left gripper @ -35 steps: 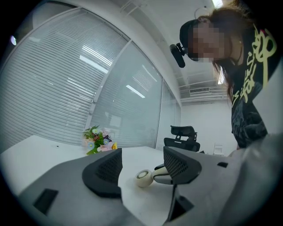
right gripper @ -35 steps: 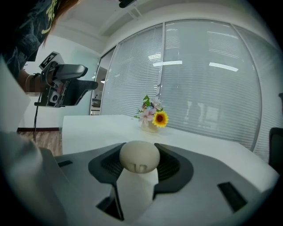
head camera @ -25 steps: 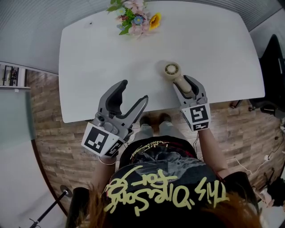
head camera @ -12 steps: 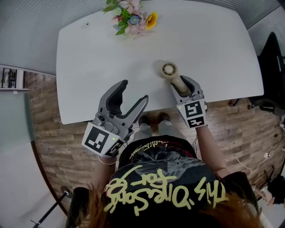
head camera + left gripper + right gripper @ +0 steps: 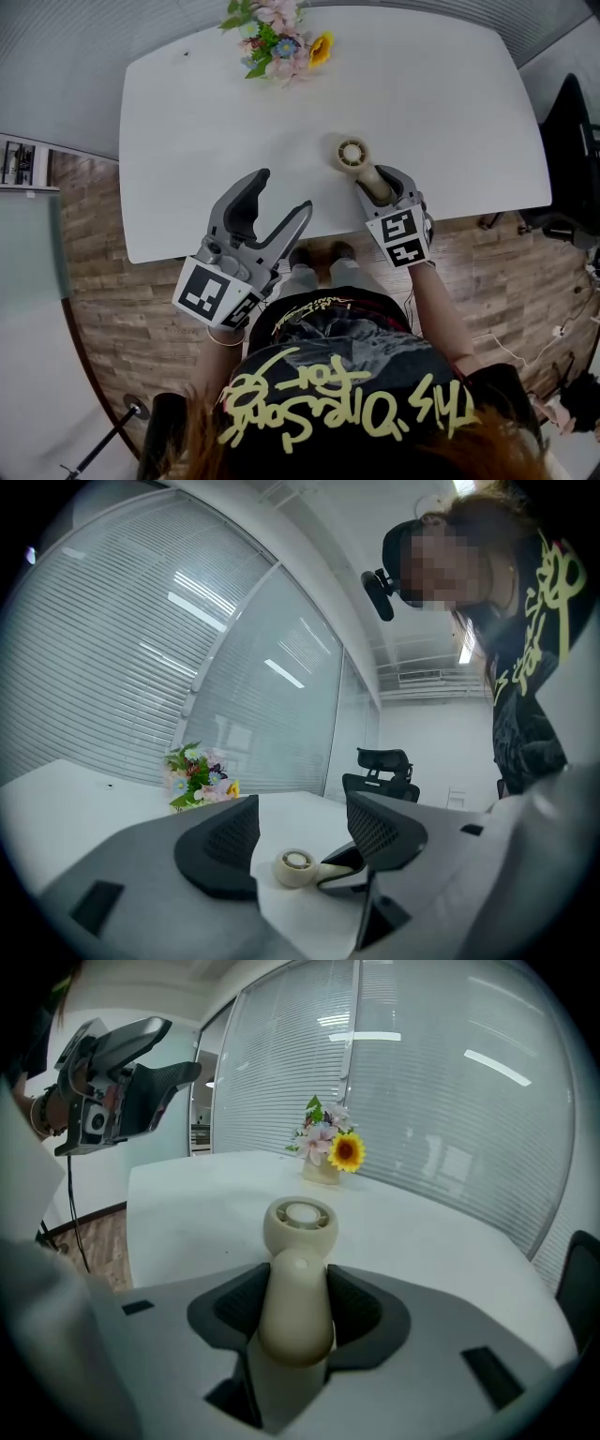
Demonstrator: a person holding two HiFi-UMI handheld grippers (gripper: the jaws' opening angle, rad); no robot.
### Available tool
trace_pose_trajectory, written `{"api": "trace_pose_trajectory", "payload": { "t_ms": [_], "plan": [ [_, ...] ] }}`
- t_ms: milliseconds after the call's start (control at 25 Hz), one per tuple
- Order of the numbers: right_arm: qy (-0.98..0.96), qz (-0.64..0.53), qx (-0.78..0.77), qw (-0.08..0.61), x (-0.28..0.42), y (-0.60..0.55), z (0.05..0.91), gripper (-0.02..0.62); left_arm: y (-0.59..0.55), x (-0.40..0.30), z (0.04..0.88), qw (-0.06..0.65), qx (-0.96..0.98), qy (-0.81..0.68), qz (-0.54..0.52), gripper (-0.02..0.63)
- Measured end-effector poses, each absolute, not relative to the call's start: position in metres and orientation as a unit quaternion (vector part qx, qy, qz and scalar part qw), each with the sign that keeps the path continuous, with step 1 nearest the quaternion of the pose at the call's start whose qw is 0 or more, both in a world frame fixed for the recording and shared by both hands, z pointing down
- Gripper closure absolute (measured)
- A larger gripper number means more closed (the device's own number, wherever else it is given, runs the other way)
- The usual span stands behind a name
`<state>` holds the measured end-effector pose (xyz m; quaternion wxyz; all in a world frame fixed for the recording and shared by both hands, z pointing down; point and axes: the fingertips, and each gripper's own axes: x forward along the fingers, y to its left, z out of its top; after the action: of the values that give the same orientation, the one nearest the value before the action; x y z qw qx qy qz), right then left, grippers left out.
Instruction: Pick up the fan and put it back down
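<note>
**While your right gripper [image 5: 298, 1305] clasps its handle, the fan [image 5: 364, 167] points toward the flowers**

Since its jaws are closed narrow on the handle, the fan runs straight out from the pads. Its long axis lies in line with the jaws, and its round head is on the bouquet's [image 5: 279, 37] side, well short of the bouquet. The head is low at the table [image 5: 187, 141]; whether it touches, you cannot tell. Your left gripper [image 5: 284, 189] stands wide and empty, farther from the bouquet than the fan and apart from it. Setting down looks like your right hand's job.
</note>
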<state>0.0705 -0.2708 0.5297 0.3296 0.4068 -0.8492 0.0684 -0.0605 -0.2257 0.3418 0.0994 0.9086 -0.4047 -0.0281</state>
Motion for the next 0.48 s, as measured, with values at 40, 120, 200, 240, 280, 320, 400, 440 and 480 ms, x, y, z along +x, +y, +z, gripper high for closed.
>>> {"api": "trace_pose_trajectory", "payload": {
  "t_ms": [40,120,200,240,280,320,400,440,480],
  "plan": [
    [-0.851,0.075,0.404,0.328,0.0691,-0.2717,0.5302,0.402,-0.2260,-0.0607,0.3419,0.100,0.909,-0.404,-0.029,0.325],
    [-0.852,0.088,0.399,0.328,0.0682,-0.2729,0.5309,0.402,-0.2263,-0.0607,0.3427,0.101,0.909,-0.403,-0.029,0.325],
    [-0.851,0.094,0.397,0.329,0.0679,-0.2731,0.5311,0.402,-0.2260,-0.0598,0.3428,0.102,0.910,-0.401,-0.028,0.325],
    [-0.851,0.094,0.397,0.329,0.0678,-0.2730,0.5311,0.402,-0.2259,-0.0592,0.3424,0.102,0.910,-0.400,-0.028,0.325],
    [-0.852,0.093,0.398,0.329,0.0677,-0.2728,0.5311,0.402,-0.2260,-0.0585,0.3419,0.102,0.911,-0.399,-0.028,0.325],
    [-0.852,0.092,0.398,0.328,0.0678,-0.2727,0.5311,0.402,-0.2263,-0.0578,0.3412,0.101,0.911,-0.398,-0.029,0.325],
    [-0.852,0.090,0.399,0.328,0.0685,-0.2728,0.5313,0.403,-0.2274,-0.0562,0.3395,0.098,0.913,-0.396,-0.029,0.325],
    [-0.852,0.090,0.398,0.327,0.0687,-0.2727,0.5313,0.403,-0.2279,-0.0556,0.3385,0.097,0.913,-0.395,-0.029,0.325],
    [-0.853,0.090,0.396,0.326,0.0683,-0.2723,0.5311,0.403,-0.2282,-0.0551,0.3376,0.096,0.914,-0.394,-0.028,0.325]
  ]
}}
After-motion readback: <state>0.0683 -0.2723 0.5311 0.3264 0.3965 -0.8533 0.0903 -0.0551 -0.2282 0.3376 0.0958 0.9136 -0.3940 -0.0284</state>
